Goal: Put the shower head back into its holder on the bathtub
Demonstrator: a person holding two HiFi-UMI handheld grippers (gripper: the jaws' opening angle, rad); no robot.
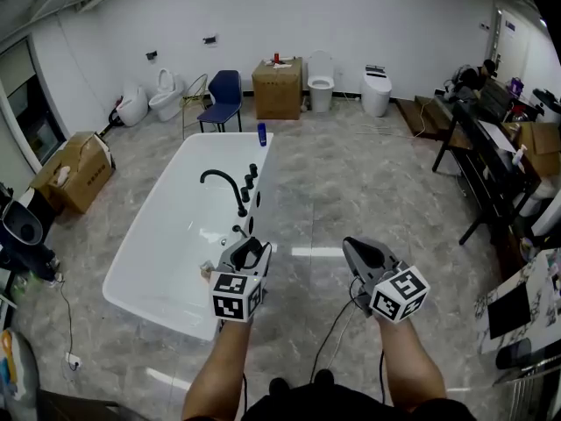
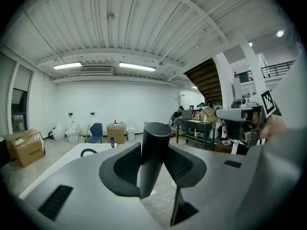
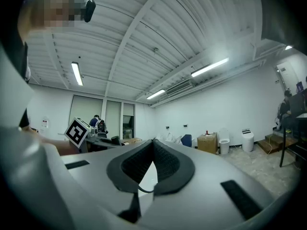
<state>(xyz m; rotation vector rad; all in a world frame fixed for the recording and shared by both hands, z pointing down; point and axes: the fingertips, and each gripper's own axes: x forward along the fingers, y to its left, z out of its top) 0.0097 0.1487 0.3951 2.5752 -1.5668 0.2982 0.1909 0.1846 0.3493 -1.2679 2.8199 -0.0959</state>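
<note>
Grey marble floor [image 1: 351,174] spreads around the white bathtub [image 1: 166,261]. I have my left gripper [image 1: 249,253] clamped on the black shower head [image 2: 153,152], which stands upright between its pads, just beside the tub's near rim. My right gripper [image 1: 361,254] is empty, jaws pinched together, over the floor

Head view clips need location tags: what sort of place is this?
Probably a bathroom-fixture showroom or workshop, not a home bathroom: a freestanding white bathtub stands on open grey tile floor, and several white toilets line the far wall beside a brown cardboard box.
</note>
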